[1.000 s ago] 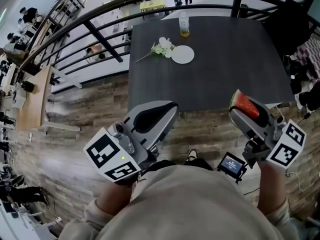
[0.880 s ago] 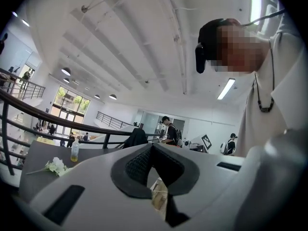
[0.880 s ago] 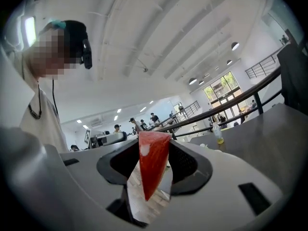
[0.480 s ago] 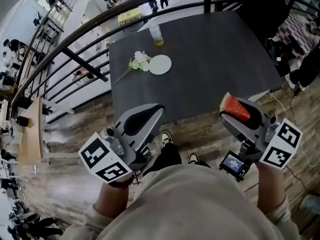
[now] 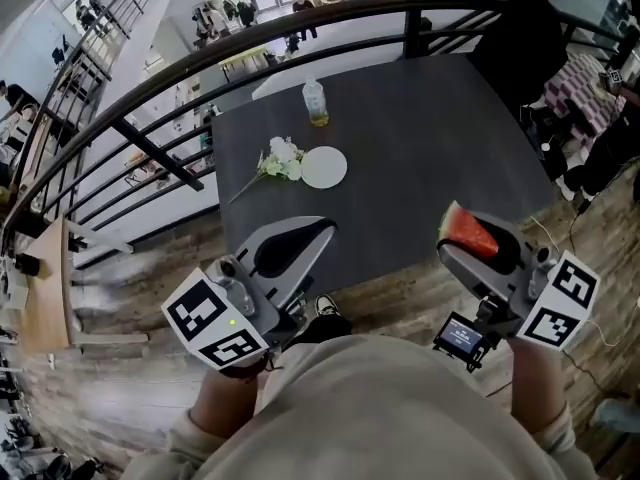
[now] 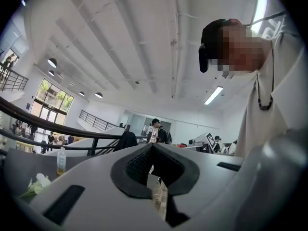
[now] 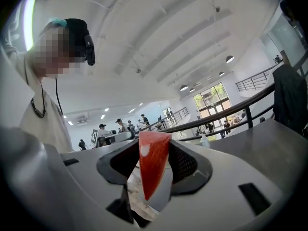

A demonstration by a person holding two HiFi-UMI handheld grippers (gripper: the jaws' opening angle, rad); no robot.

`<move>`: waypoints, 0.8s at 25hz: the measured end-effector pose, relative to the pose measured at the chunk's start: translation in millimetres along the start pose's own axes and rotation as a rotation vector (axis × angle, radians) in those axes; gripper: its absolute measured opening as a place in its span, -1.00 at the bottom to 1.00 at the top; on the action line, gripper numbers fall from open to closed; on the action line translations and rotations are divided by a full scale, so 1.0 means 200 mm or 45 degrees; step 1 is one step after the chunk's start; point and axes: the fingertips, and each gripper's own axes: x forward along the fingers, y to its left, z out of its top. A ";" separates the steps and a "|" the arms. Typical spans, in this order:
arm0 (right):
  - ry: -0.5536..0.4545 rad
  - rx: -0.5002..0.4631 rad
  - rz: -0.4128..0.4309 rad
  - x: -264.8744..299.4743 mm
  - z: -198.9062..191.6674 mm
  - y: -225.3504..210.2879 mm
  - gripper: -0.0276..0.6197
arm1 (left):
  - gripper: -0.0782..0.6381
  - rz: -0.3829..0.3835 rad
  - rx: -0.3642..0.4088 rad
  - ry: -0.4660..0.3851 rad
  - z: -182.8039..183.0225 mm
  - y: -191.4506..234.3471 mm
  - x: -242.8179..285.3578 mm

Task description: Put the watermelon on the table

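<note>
Nearest us, our left hand-held gripper point(image 5: 318, 232) has its jaws closed together, with nothing between them. Our right hand-held gripper point(image 5: 455, 240) is clamped on the red watermelon slice point(image 5: 468, 232), pads pressing its two flat sides. The slice is held in the air by the near edge of the dark bench point(image 5: 430, 138). Farther along the bench we see a white plate point(image 5: 324, 167) with white flowers point(image 5: 278, 160) just beside it, then a bottle point(image 5: 315, 103). A black railing point(image 5: 150, 78) runs beyond.
</note>
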 end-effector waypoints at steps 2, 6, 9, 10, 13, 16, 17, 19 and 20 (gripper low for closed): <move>0.031 -0.016 0.014 0.18 0.05 -0.01 -0.29 | -0.77 0.007 0.003 0.004 0.05 0.15 -0.04; 0.049 -0.001 0.039 0.49 0.17 -0.06 -0.29 | -0.77 0.045 0.002 0.047 0.10 0.43 -0.12; 0.040 0.002 0.071 0.66 0.22 -0.09 -0.29 | -0.77 0.069 -0.010 0.054 0.10 0.57 -0.18; 0.042 0.006 0.080 0.71 0.22 -0.10 -0.29 | -0.77 0.072 -0.011 0.065 0.09 0.60 -0.20; 0.046 0.043 0.105 0.85 0.23 -0.15 -0.29 | -0.77 0.093 -0.010 0.090 0.09 0.72 -0.25; 0.077 0.052 0.145 0.98 0.24 -0.18 -0.29 | -0.77 0.147 -0.032 0.067 0.13 0.84 -0.29; 0.090 0.052 0.159 1.00 0.24 -0.19 -0.29 | -0.77 0.165 -0.045 0.058 0.13 0.87 -0.30; 0.104 0.051 0.182 1.04 0.27 -0.20 -0.29 | -0.77 0.198 -0.062 0.042 0.15 0.90 -0.30; 0.107 0.048 0.193 1.06 0.29 -0.21 -0.29 | -0.77 0.210 -0.065 0.033 0.16 0.91 -0.29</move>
